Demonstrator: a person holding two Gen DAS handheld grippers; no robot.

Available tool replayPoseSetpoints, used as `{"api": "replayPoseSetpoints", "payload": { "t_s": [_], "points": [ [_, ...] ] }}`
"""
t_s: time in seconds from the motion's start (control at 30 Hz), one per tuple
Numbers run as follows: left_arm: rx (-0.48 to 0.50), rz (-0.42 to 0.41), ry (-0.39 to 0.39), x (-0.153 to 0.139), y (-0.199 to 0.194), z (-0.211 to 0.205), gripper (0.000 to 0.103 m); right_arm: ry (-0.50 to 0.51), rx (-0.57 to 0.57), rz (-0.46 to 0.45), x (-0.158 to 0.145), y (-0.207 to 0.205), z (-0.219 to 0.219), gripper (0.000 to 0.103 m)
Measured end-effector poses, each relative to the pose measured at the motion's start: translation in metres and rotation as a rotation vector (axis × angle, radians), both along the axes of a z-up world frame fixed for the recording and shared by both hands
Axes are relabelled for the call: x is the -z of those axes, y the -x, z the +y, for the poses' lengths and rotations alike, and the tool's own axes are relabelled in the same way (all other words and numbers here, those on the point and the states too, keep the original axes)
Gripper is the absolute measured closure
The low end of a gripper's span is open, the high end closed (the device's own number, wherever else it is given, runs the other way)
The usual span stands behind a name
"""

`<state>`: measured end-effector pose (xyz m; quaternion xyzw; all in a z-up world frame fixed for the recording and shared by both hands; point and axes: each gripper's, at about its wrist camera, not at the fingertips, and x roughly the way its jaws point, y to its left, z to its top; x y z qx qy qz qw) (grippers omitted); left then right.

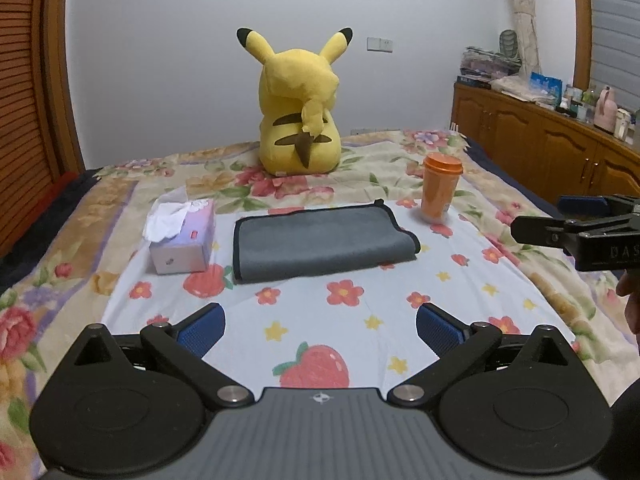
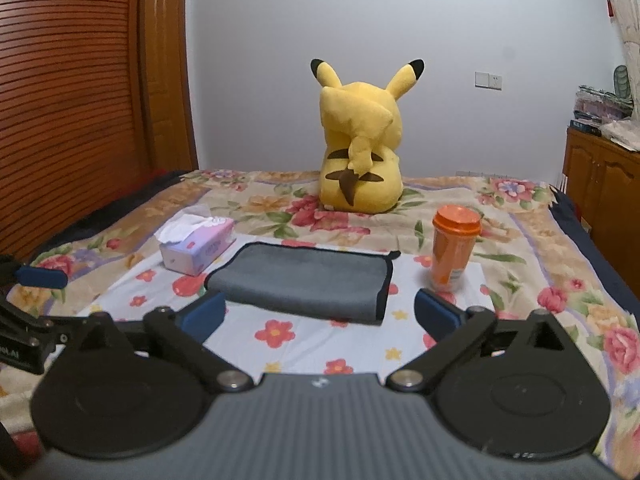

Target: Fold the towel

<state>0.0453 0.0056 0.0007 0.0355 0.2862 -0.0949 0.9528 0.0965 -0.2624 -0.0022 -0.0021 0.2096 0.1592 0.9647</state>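
Observation:
A grey towel [image 1: 322,242] with black trim lies folded flat on the light floral cloth [image 1: 320,320] on the bed; it also shows in the right wrist view [image 2: 304,280]. My left gripper [image 1: 320,326] is open and empty, held above the cloth in front of the towel. My right gripper [image 2: 320,312] is open and empty, just short of the towel's near edge. The right gripper shows at the right of the left wrist view [image 1: 560,216]. The left gripper's blue finger [image 2: 42,278] shows at the left of the right wrist view.
A tissue box [image 1: 182,242] sits left of the towel. An orange lidded cup [image 1: 440,188] stands to its right. A yellow plush toy [image 1: 298,116] sits behind. A wooden cabinet [image 1: 540,148] with clutter runs along the right; a slatted wooden door [image 2: 72,100] stands left.

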Motion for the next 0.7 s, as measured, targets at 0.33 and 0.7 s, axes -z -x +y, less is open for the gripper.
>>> {"api": "replayPoseSetpoints", "payload": {
  "t_s": [0.33, 0.7],
  "points": [
    [-0.059, 0.002, 0.008, 0.016, 0.010, 0.000, 0.000, 0.018, 0.005, 0.032, 0.015, 0.013, 0.000, 0.000],
    [-0.072, 0.008, 0.030, 0.038, 0.022, -0.002, 0.000, 0.008, 0.020, 0.059, 0.033, 0.030, -0.001, 0.000]
  ]
}}
